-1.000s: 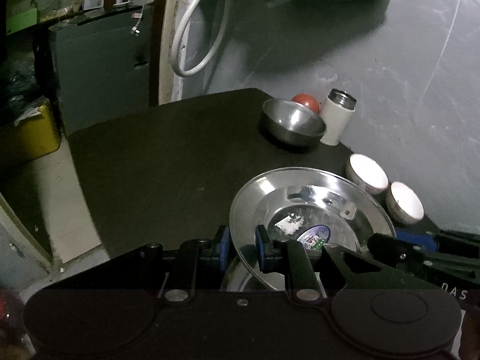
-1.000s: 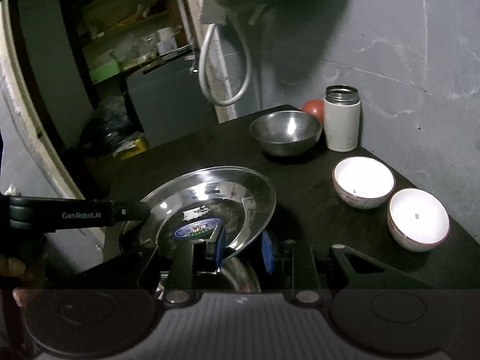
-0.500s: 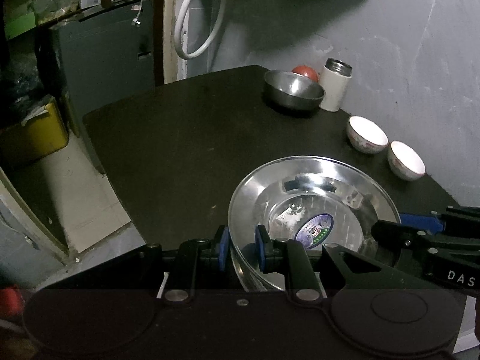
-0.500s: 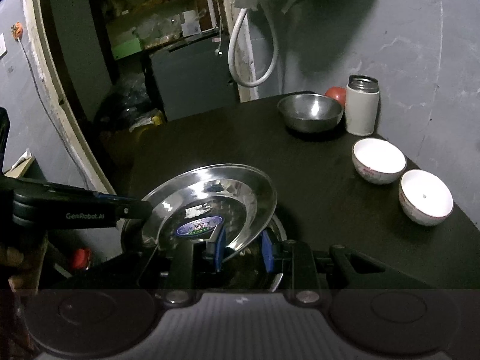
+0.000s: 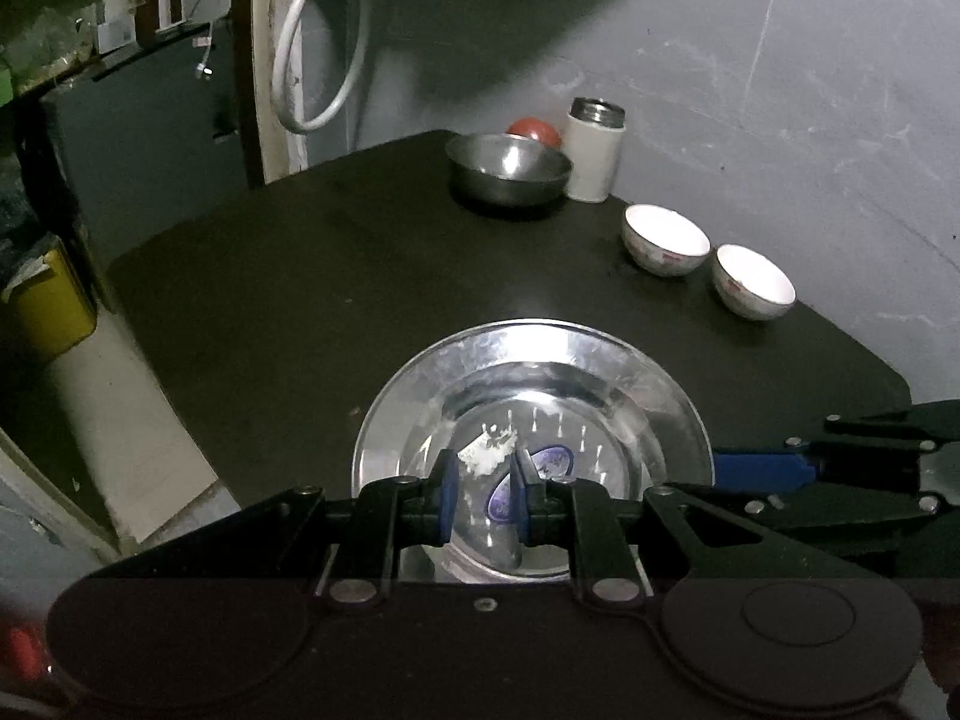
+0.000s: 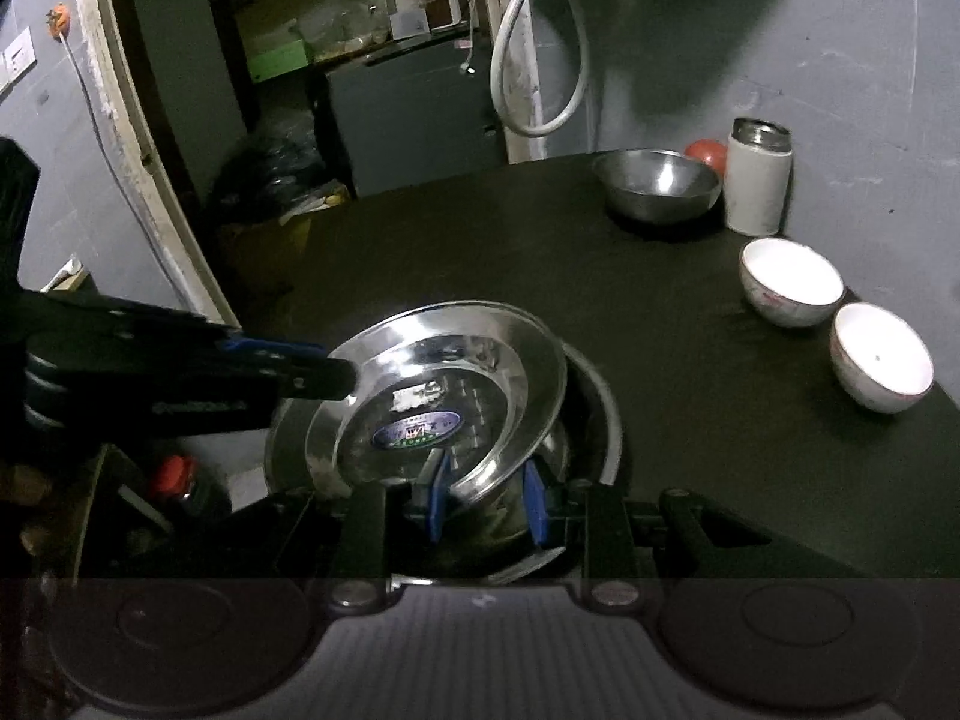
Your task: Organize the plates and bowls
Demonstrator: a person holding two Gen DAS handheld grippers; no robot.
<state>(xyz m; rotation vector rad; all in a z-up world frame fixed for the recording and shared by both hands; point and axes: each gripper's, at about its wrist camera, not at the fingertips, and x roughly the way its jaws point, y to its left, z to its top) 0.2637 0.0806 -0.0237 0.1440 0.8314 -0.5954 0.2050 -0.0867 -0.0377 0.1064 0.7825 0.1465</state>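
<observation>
A shiny steel plate [image 5: 534,384] with an oval sticker is held by both grippers above another steel plate [image 6: 594,420] lying on the black table [image 5: 336,276]. My left gripper [image 5: 483,492] is shut on its near rim. My right gripper [image 6: 487,495] is shut on the opposite rim, and the plate [image 6: 456,384] tilts in that view. A steel bowl [image 5: 509,168] stands at the far end. Two white bowls [image 5: 665,239] [image 5: 753,281] stand side by side at the right.
A white flask [image 5: 594,150] and a red ball [image 5: 534,129] stand behind the steel bowl by the grey wall. The table's left edge drops to the floor, with a yellow bin [image 5: 51,306] there. A white hose [image 5: 312,60] hangs on the door frame.
Both grippers have lifted the steel plate and drawn back; the lower plate now shows beneath it. The far bowls look smaller and further away.
</observation>
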